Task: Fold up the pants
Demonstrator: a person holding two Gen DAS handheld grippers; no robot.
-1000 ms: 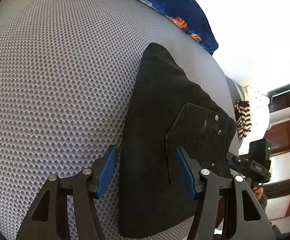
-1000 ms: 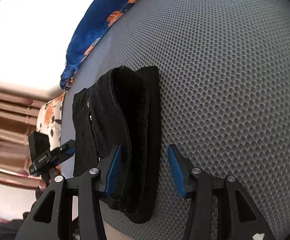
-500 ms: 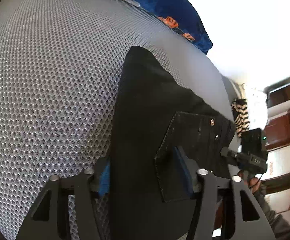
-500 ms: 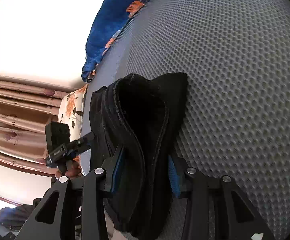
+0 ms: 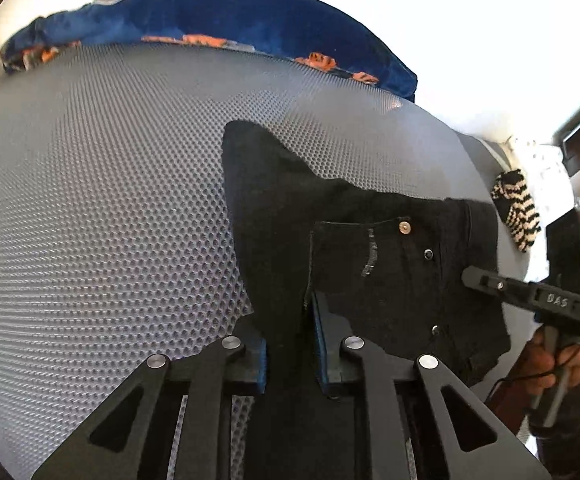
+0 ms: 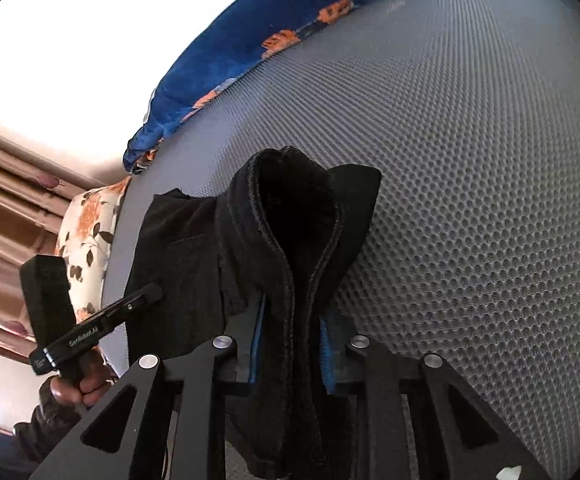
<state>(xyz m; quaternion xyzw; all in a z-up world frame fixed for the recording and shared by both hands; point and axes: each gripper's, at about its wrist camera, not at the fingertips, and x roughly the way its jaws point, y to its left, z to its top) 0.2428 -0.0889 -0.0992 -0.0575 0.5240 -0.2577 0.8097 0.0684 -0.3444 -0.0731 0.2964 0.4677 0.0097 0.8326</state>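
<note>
Left gripper [image 5: 290, 344]: clamped on the black pants [image 5: 353, 256].
Right gripper [image 6: 291, 344]: pinching the bunched edge.
Tip: lift evenly, fold over the grey mat [image 5: 102, 200].

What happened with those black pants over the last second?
Both grippers, open a second ago, have closed on the pants: the left gripper pinches one edge, the right gripper the bunched end. The grey mat and blue blanket stayed put.

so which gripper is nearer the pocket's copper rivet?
Left. The left gripper grips the pants just below the pocket's rivet; the right gripper clamps the rolled hem end, away from it.
</note>
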